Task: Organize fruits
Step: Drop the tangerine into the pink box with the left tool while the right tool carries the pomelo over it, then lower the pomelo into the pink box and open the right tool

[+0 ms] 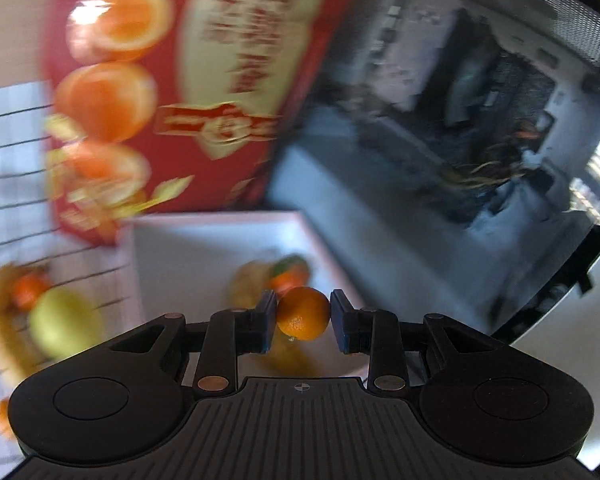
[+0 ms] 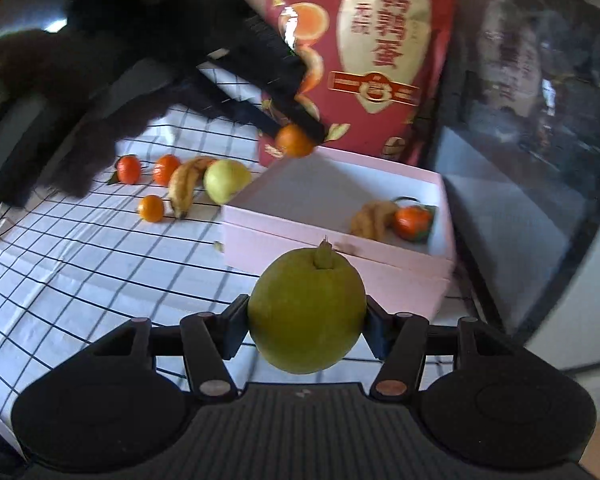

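Note:
My left gripper (image 1: 303, 314) is shut on a small orange (image 1: 303, 313) and holds it above the pink box (image 1: 204, 248); in the right wrist view the same gripper (image 2: 296, 136) hangs over the box's far edge with the small orange (image 2: 294, 141). My right gripper (image 2: 306, 320) is shut on a green pear (image 2: 306, 312), in front of the pink box (image 2: 332, 268). Inside the box lie a banana (image 2: 370, 218) and a tangerine (image 2: 412, 222). On the checked cloth (image 2: 80, 264) lie three small oranges (image 2: 151, 208), a banana (image 2: 184, 186) and a yellow-green apple (image 2: 224, 180).
A red printed bag (image 2: 376, 56) stands behind the box. A dark glass surface (image 2: 540, 152) borders the table on the right. The person's black-sleeved arm (image 2: 100, 64) reaches in from the upper left.

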Demonstrator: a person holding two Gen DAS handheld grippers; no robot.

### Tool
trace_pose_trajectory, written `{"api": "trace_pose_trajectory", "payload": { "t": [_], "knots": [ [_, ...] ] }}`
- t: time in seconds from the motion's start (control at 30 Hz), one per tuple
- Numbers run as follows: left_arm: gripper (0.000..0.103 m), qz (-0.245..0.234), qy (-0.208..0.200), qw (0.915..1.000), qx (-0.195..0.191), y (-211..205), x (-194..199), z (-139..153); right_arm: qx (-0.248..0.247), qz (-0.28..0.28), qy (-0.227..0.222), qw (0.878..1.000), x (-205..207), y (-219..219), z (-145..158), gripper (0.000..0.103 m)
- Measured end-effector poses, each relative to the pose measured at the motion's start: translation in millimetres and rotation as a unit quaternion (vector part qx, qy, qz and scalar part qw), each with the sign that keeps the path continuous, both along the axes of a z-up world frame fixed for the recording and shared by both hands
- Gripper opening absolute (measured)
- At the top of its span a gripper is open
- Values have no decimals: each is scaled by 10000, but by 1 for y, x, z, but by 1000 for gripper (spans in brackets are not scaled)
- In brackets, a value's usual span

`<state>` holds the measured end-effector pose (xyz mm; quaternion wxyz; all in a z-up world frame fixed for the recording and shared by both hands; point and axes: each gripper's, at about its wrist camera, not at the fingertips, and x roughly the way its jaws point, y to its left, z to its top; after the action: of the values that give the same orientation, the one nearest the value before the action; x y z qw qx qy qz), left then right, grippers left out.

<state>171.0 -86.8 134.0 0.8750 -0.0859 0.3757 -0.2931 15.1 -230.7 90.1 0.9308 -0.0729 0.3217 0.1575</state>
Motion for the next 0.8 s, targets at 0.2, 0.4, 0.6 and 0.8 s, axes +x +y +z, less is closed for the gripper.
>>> {"api": "trace_pose_trajectory", "payload": {
  "t": [0.2, 0.4, 0.6, 0.8],
  "knots": [
    [34, 98, 57, 9993, -356, -14, 13, -6, -57, -267, -18, 9996, -3, -17, 0, 58],
    [34, 696, 94, 9968, -377, 38, -15, -14, 234, -187, 29, 9995, 20, -22, 9, 58],
    [34, 1570, 400, 9863, -309, 110, -53, -35, 709, 282, 78, 9971, 76, 1, 30, 58],
    [34, 2170, 670, 9732, -372, 161, -94, -55, 810, 579, 854, 9914, 153, 36, 8, 58]
  ]
}}
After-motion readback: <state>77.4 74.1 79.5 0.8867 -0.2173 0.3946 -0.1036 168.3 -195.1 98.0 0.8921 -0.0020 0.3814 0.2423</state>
